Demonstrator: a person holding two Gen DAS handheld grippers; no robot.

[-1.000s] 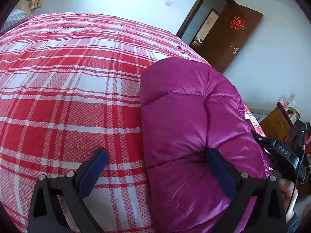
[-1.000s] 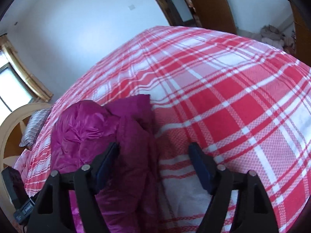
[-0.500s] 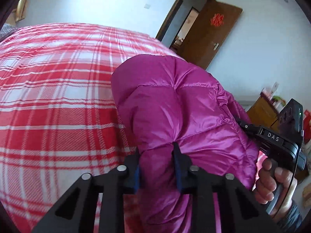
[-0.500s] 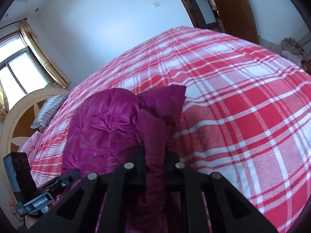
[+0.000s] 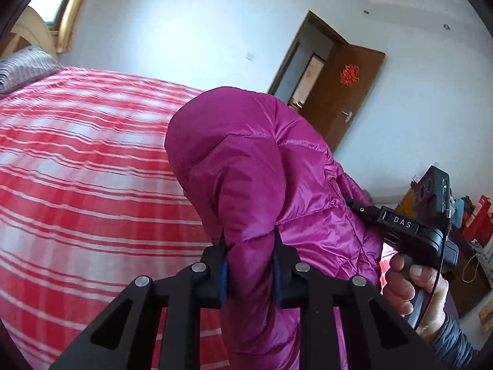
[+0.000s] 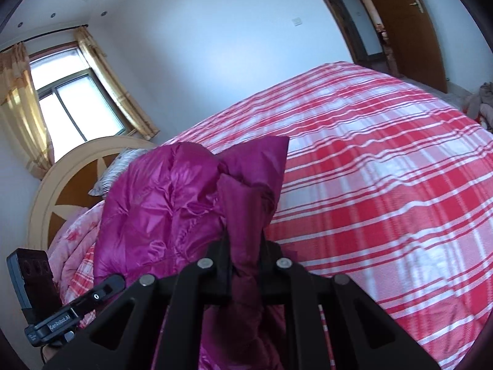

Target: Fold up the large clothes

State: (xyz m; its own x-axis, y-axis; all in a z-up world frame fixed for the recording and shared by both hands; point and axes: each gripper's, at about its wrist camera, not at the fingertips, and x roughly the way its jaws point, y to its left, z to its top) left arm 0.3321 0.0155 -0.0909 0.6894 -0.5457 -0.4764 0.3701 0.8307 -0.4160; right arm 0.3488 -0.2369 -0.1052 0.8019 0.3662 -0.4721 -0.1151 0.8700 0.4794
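Bed (image 5: 77, 185): red-white plaid cover, fills 9 o'clock half of left view. Puffer jacket (image 5: 262, 169): magenta, quilted, bunched, lifted partly off bed; I judge it light, soft, slippery-shelled, springy; best gripped at seams or hem corners. Left gripper (image 5: 250, 265): jaws just closed, pinching jacket fold. Right gripper (image 6: 245, 265): jaws narrow, clamped on jacket edge.

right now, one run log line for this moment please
stage: lifting jacket off bed | left gripper: shut on magenta puffer jacket | right gripper: shut on jacket | bed: red plaid cover
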